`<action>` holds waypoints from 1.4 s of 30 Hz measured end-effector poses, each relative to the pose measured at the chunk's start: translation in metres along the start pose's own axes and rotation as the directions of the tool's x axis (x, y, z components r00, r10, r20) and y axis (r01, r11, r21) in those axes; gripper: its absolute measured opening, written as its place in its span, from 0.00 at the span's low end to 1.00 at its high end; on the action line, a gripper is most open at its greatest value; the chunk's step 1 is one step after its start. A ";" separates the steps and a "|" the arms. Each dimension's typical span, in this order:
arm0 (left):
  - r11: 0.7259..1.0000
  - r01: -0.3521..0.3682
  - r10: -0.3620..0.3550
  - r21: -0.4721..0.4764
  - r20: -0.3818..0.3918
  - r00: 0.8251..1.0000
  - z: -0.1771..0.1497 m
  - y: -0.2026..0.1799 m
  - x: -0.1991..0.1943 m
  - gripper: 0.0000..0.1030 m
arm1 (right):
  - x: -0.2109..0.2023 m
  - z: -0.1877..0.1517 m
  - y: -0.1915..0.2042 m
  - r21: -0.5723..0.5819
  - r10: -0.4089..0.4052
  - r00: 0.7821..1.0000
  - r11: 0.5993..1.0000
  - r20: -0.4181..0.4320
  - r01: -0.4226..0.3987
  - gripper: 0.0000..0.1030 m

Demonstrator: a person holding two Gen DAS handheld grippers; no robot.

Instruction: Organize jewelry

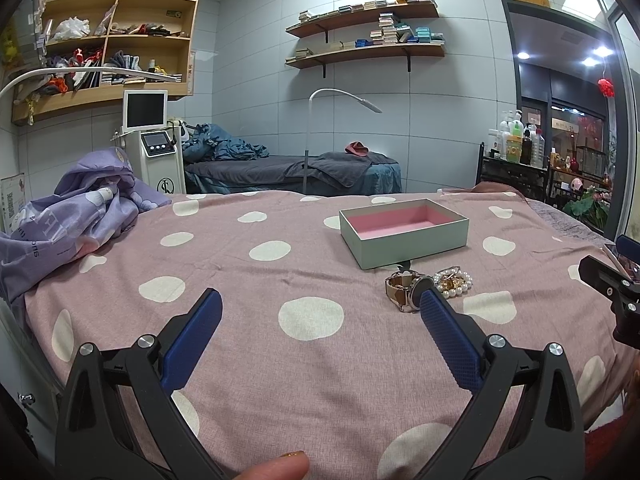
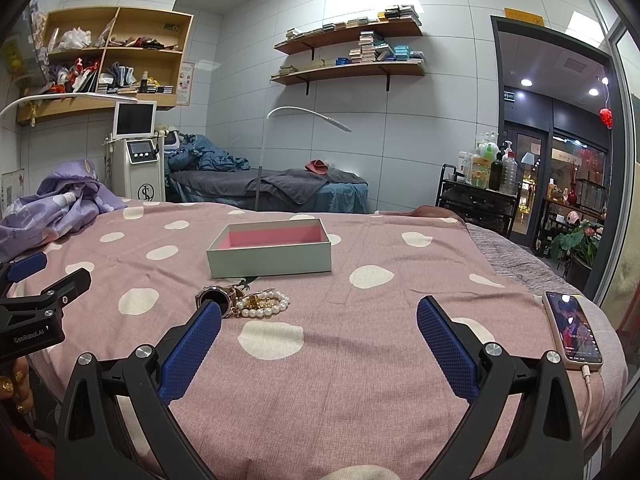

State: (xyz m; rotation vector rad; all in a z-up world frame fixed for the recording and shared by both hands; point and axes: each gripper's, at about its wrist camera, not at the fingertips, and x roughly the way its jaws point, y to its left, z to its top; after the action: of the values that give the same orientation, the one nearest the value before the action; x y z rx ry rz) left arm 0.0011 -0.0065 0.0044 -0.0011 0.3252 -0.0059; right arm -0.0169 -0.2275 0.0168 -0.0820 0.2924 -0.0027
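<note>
An open grey-green box with a pink lining (image 1: 404, 238) (image 2: 270, 250) sits on the pink polka-dot bed cover (image 1: 280, 320) (image 2: 340, 360). Just in front of it lie a rose-gold watch (image 1: 408, 286) (image 2: 214, 296), a pearl bracelet (image 1: 456, 286) (image 2: 264, 306) and small gold pieces (image 2: 252, 302). My left gripper (image 1: 320, 312) is open and empty above the cover, its right finger tip just in front of the watch. My right gripper (image 2: 318, 324) is open and empty, to the right of the jewelry.
A phone (image 2: 574, 330) with a lit screen and a cable lies at the bed's right edge. A crumpled purple blanket (image 1: 76, 216) is heaped at the left. A second bed (image 1: 292, 172), a machine (image 1: 154, 140) and a cart with bottles (image 2: 484, 188) stand behind.
</note>
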 end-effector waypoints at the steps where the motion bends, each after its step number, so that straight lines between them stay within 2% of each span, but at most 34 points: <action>1: 1.000 0.001 -0.001 0.000 0.000 1.000 0.000 0.000 0.000 0.95 | 0.000 0.000 0.000 0.000 0.000 1.000 1.000 0.000 0.000 0.94; 22: 1.000 0.019 -0.018 0.012 -0.026 0.999 -0.002 -0.002 0.006 0.95 | 0.002 -0.002 0.000 0.002 -0.002 1.000 1.000 0.002 0.002 0.94; 28: 0.999 0.053 -0.052 0.000 -0.080 0.995 -0.002 -0.002 0.018 0.95 | 0.017 -0.011 0.009 -0.022 0.032 0.998 0.999 -0.055 -0.033 0.94; 34: 0.993 0.114 -0.107 0.026 -0.192 0.975 -0.003 -0.006 0.047 0.95 | 0.049 -0.013 0.015 -0.050 0.065 0.981 0.996 -0.183 -0.075 0.94; 39: 0.984 0.169 -0.146 0.060 -0.282 0.948 -0.005 -0.013 0.072 0.95 | 0.073 -0.014 0.011 -0.035 0.086 0.959 0.994 -0.270 -0.099 0.94; 42: 0.977 0.206 -0.179 0.049 -0.329 0.927 -0.006 -0.014 0.084 0.95 | 0.087 -0.015 0.008 -0.017 0.107 0.940 0.993 -0.325 -0.119 0.94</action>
State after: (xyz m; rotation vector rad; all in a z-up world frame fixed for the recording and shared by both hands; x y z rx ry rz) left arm 0.0789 -0.0210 -0.0280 0.0509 0.6528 -0.2170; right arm 0.0621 -0.2216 -0.0227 -0.1014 0.6263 0.1048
